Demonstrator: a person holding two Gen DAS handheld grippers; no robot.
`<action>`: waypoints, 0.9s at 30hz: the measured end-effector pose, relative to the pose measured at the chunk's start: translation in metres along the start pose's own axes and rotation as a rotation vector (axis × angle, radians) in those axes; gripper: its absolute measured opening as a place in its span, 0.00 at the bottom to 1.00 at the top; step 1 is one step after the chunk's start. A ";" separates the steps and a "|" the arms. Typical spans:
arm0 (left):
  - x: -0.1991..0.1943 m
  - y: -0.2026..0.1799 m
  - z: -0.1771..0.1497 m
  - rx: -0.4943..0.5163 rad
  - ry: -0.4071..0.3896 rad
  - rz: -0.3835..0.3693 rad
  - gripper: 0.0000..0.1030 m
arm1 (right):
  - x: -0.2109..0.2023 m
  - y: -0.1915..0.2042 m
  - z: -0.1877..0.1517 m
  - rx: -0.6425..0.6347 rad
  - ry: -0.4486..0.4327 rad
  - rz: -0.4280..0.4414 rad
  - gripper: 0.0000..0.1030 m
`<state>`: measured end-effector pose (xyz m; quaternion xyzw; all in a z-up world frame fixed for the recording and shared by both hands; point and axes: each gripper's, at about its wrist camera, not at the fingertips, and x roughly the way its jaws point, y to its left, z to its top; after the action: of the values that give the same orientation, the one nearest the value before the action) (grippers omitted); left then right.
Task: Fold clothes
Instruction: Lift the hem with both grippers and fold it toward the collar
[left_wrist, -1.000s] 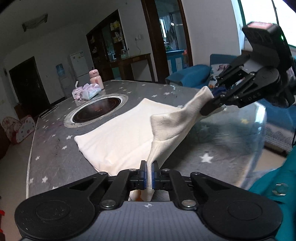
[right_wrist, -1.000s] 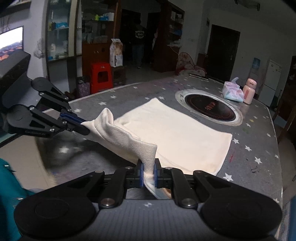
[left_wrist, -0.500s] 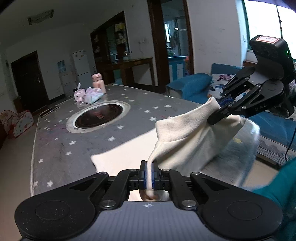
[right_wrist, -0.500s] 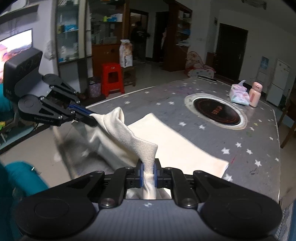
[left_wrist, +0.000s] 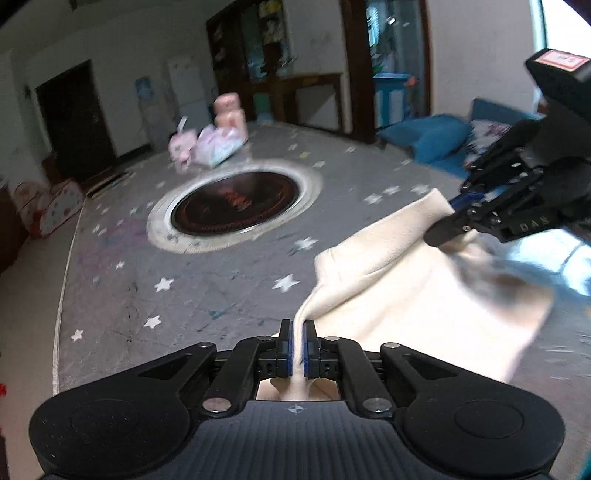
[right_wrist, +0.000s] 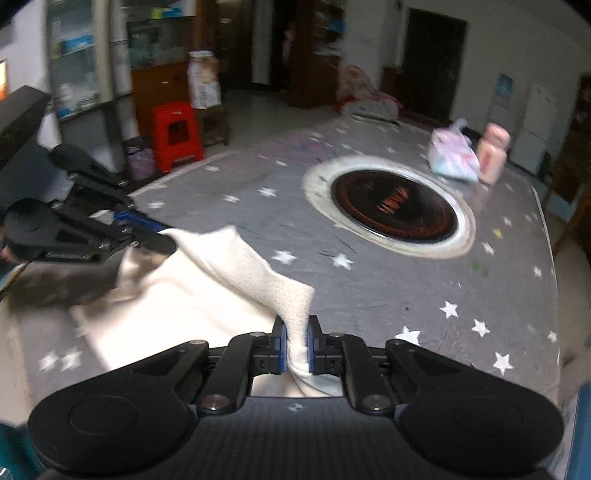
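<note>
Grey star-patterned table (left_wrist: 192, 280) filling both views, round dark cooktop (left_wrist: 236, 206) inset at centre. Cream cloth (left_wrist: 399, 295) lifted off the near part of the tabletop, stretched between two tools, lower part blurred. Left gripper (left_wrist: 296, 345) clamped tight on one bunched corner of the cloth; right gripper (right_wrist: 295, 345) likewise pinched shut on the opposite corner. Pink bottle (right_wrist: 491, 153) and pastel tissue pack (right_wrist: 452, 157) just beside each other past the cooktop. Red stool (right_wrist: 176, 134) on floor beyond the table.
</note>
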<state>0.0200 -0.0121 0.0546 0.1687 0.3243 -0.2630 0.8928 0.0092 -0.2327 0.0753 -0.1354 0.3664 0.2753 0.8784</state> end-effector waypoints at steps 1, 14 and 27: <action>0.010 0.002 0.000 -0.004 0.013 0.012 0.07 | 0.014 -0.005 0.000 0.025 0.010 -0.007 0.10; 0.029 0.035 -0.001 -0.195 -0.001 0.155 0.15 | 0.039 -0.042 -0.021 0.267 -0.050 -0.110 0.26; 0.037 -0.013 0.016 -0.201 0.019 -0.061 0.14 | 0.056 -0.021 -0.010 0.241 -0.027 -0.010 0.22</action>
<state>0.0445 -0.0431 0.0401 0.0705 0.3625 -0.2547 0.8937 0.0482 -0.2323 0.0293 -0.0270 0.3844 0.2266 0.8945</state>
